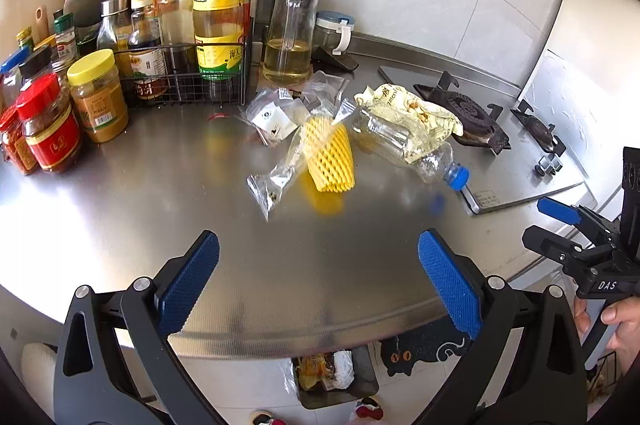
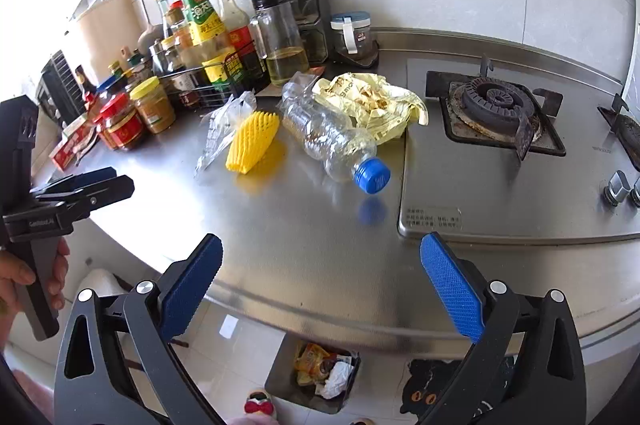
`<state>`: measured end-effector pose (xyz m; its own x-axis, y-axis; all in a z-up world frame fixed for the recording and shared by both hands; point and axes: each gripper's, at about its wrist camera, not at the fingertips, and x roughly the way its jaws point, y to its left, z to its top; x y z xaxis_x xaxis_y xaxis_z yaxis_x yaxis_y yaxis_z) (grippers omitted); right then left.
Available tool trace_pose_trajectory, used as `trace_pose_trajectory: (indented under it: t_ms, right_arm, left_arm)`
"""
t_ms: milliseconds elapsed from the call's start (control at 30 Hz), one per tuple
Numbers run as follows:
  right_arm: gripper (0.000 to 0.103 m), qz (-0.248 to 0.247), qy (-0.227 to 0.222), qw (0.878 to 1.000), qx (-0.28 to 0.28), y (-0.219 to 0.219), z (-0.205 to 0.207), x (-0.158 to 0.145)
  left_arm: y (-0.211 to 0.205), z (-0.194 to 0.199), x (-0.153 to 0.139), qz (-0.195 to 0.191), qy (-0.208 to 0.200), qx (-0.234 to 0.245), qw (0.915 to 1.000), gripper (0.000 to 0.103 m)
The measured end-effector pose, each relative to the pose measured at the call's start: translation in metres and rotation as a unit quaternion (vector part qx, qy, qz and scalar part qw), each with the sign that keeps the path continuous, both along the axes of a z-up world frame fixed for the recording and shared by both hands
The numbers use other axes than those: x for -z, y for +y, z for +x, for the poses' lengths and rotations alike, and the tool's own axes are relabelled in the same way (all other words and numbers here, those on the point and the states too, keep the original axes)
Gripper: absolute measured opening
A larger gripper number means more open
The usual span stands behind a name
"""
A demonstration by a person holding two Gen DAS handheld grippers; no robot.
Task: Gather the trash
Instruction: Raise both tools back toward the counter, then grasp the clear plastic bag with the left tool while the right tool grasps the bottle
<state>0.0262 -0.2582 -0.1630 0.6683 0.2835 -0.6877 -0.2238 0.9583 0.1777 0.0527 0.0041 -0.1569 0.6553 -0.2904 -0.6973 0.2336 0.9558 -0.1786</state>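
Note:
Trash lies mid-counter: a yellow foam fruit net (image 1: 330, 157) (image 2: 253, 141), clear plastic bags (image 1: 276, 129) (image 2: 222, 133), a crushed clear bottle with a blue cap (image 1: 416, 149) (image 2: 340, 141) and a crumpled yellow wrapper (image 1: 416, 117) (image 2: 372, 101). My left gripper (image 1: 320, 281) is open and empty, over the counter's front edge, short of the trash; it also shows in the right wrist view (image 2: 92, 181). My right gripper (image 2: 322, 285) is open and empty near the front edge, also seen at the right of the left wrist view (image 1: 560, 217). A grey bin (image 1: 336, 377) (image 2: 316, 373) with trash sits on the floor below.
Sauce bottles and jars in a wire rack (image 1: 188, 81) crowd the back left. An oil jug (image 1: 290, 33) and a small jar (image 1: 332, 31) stand behind the trash. A gas hob (image 2: 496, 113) fills the right side. A cat mat (image 2: 432, 385) lies on the floor.

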Motion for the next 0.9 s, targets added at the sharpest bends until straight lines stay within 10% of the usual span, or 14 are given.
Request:
trace_pose_trajectory:
  t_ms: [667,900]
  right_arm:
    - [0.098,-0.014,0.015,1.000,0.021,0.005,0.109,0.032]
    - [0.088,-0.021,0.030,0.999,-0.002,0.018,0.129,0.046]
  left_arm:
    - [0.002,0.106,0.052,0.008,0.060,0.027,0.9978,0.069]
    - [-0.004,0.121,0.066,0.020,0.077,0.043,0.9959,0.044]
